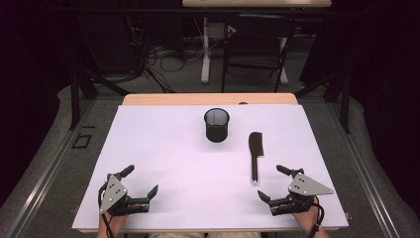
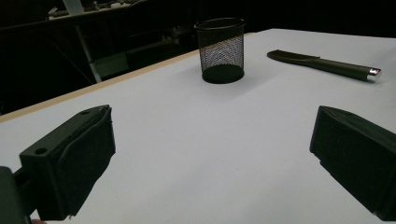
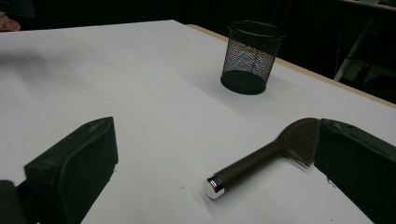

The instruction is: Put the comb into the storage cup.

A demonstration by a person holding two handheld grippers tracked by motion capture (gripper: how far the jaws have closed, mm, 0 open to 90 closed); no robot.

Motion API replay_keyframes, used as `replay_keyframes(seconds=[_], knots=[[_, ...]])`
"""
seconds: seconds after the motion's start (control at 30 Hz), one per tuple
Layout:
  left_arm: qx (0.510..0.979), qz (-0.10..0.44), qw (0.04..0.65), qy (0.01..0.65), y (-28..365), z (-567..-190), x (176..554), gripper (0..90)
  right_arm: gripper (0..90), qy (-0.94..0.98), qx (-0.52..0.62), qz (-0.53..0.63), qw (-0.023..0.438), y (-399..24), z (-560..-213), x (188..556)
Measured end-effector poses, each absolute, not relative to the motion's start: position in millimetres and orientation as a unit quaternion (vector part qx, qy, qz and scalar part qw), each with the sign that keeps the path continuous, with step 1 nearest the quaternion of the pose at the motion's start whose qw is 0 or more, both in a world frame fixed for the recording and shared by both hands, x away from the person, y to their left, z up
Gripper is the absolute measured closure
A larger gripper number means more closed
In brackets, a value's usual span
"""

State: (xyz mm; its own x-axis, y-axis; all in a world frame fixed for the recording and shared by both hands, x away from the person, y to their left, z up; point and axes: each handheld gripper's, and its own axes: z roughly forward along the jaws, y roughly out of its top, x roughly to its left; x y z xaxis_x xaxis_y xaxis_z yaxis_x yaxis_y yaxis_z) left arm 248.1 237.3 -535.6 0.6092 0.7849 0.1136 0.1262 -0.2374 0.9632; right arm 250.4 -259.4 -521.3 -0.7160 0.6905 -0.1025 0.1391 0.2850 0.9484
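The right gripper (image 1: 273,184) had its jaws spread wide and held nothing; it rested low at the near right of the table, angled so the comb (image 3: 261,161) lay just ahead of it, the metal-capped handle end nearest the jaws. That looked like a line-up for picking the comb up by its handle (a judgement, since no contact had been made). The left gripper (image 1: 141,181) was equally wide apart and empty, parked at the near left, well apart from everything, probably waiting.

The comb (image 1: 255,153) lay flat right of centre, toothed head pointing far, handle pointing near, so the handle was the easy end to reach. The mesh cup (image 1: 217,125) stood upright and empty at the far middle, just left of the comb's head and apart from it, a likely place for the comb to go.

The white sheet (image 1: 173,163) covered the table, bare apart from these things, with a strip of wooden edge (image 1: 208,99) showing at the far side. Beyond, the room was dark: grey floor, loose cables, a white desk leg (image 1: 205,49) and a chair frame.
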Motion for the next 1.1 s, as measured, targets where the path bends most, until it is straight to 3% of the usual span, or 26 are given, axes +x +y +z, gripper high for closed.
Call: replay_keyframes(seconds=[1.1], knots=[[0.725,0.308,0.53,0.315,236.8,-535.8,248.7,0.2,0.0,0.788,0.3,0.488,0.226,-235.7,-522.3,284.8]])
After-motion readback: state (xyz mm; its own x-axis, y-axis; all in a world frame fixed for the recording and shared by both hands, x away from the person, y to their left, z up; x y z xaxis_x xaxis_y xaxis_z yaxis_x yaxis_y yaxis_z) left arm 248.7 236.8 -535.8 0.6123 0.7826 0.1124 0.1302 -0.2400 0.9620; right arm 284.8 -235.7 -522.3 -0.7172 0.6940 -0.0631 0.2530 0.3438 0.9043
